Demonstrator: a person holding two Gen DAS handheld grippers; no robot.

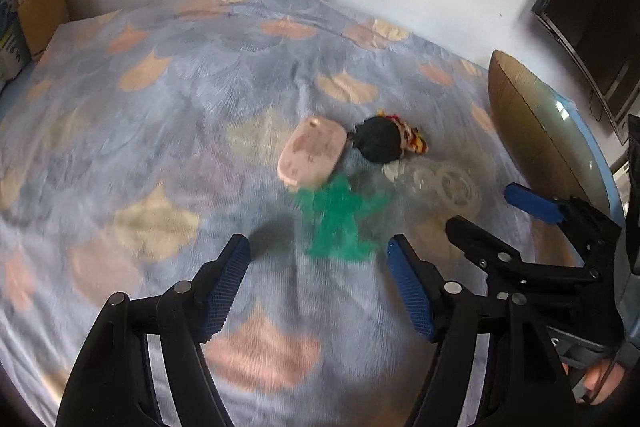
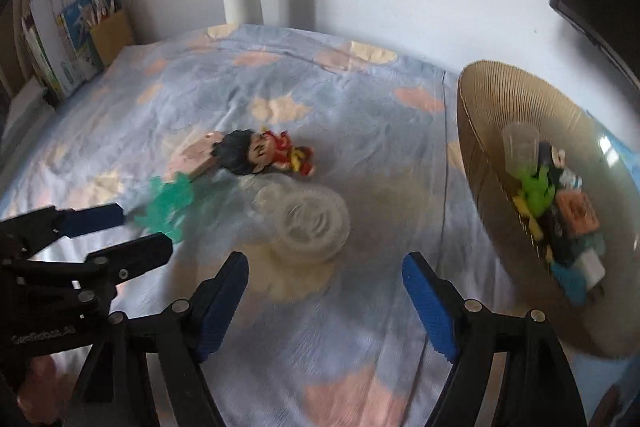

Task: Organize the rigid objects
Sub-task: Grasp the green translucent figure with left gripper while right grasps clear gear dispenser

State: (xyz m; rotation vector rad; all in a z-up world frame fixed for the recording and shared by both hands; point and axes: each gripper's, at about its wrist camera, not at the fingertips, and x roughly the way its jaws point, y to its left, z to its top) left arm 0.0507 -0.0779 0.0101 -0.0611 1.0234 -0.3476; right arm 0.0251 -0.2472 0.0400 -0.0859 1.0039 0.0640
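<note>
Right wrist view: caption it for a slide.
Open right gripper above a clear container on the patterned sheet, basket of sorted toys at right.

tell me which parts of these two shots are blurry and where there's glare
Left wrist view: motion blur smears the green toy and clear cup; glare on the bowl. Right wrist view: same toy and cup smeared; figurine readable.

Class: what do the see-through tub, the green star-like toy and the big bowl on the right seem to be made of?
See-through round tub: likely clear glossy plastic; the cloth shows through.
Green star-shaped toy: probably translucent plastic; blurred.
Big tan ribbed bowl: fine ridges suggest corrugated card or woven fibre; matte.
</note>
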